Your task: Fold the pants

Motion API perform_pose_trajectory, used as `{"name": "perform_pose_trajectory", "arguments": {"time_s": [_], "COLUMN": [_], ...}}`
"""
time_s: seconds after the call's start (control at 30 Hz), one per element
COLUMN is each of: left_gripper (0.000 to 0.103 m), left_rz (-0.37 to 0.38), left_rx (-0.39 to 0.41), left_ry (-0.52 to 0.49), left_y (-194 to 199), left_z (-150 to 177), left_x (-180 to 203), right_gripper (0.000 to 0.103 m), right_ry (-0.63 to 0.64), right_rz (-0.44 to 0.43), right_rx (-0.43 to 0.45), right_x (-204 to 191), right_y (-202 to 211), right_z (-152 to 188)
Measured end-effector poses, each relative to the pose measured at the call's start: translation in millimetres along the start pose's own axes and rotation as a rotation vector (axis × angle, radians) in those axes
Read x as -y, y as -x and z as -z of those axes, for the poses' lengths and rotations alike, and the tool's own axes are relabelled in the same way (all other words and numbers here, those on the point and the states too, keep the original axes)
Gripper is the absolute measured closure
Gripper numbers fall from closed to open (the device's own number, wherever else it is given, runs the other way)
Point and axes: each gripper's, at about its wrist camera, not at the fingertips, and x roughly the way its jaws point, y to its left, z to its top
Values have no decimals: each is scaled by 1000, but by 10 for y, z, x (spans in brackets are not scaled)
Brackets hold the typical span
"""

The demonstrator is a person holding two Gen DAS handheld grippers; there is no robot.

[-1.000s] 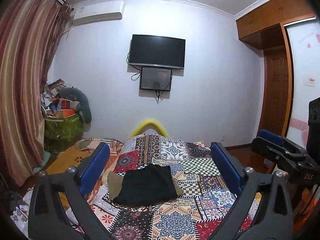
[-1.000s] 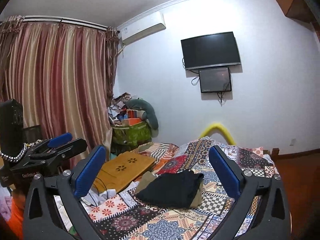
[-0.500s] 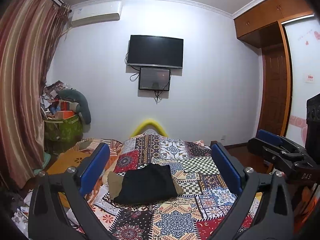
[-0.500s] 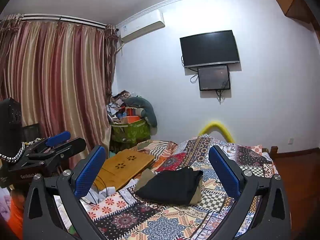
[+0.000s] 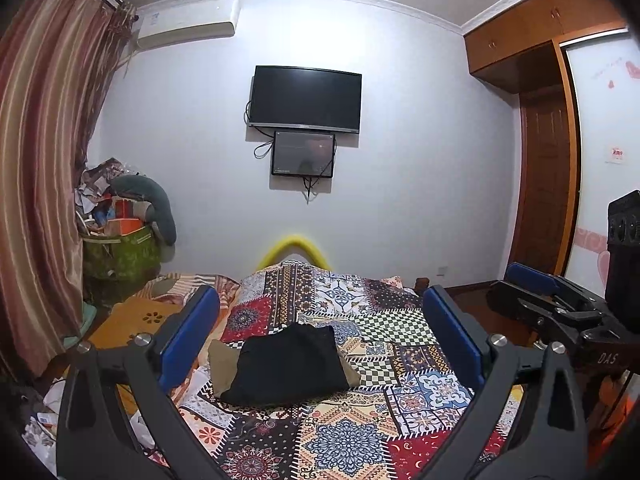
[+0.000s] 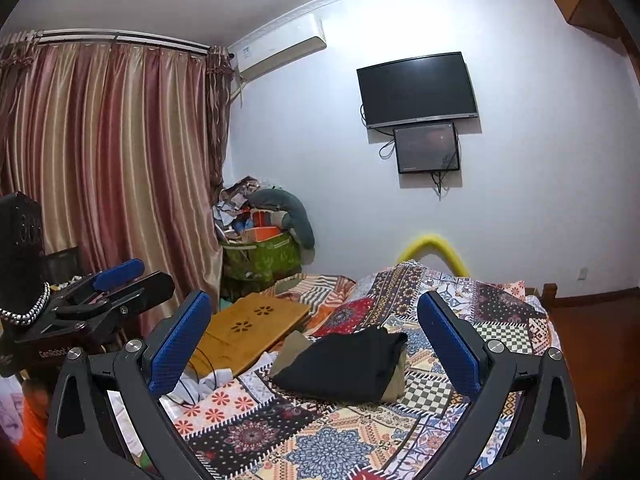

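Black pants lie folded in a compact stack on the patterned bedspread, on top of a folded tan garment. They also show in the right wrist view. My left gripper is open and empty, held above and back from the stack. My right gripper is open and empty, also back from the stack. The right gripper shows at the right edge of the left wrist view, and the left gripper at the left edge of the right wrist view.
A wooden lap tray lies on the bed left of the pants, with cables and white cloth by it. A green bag of clutter stands by the curtain. A wardrobe and door are on the right.
Both grippers have risen and drifted slightly; the views shift a little. The folded pants have not moved. Both grippers stay open.
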Motion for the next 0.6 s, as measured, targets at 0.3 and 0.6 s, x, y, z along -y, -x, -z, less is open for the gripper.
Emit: {"name": "perform_pose_trajectory", "arguments": {"time_s": [0.3, 0.6], "left_gripper": [1, 1], "left_rz": [7, 5], "left_rx": [-14, -19], "left_ry": [3, 5], "left_y": [-41, -54], "left_z": [12, 12], "left_x": [20, 23], "right_gripper": [0, 0], "right_ry": [-3, -4], "right_rz": [-1, 3], "right_rx": [0, -7], "right_x": [5, 21], "right_y": [12, 11], "right_z": [13, 20]}}
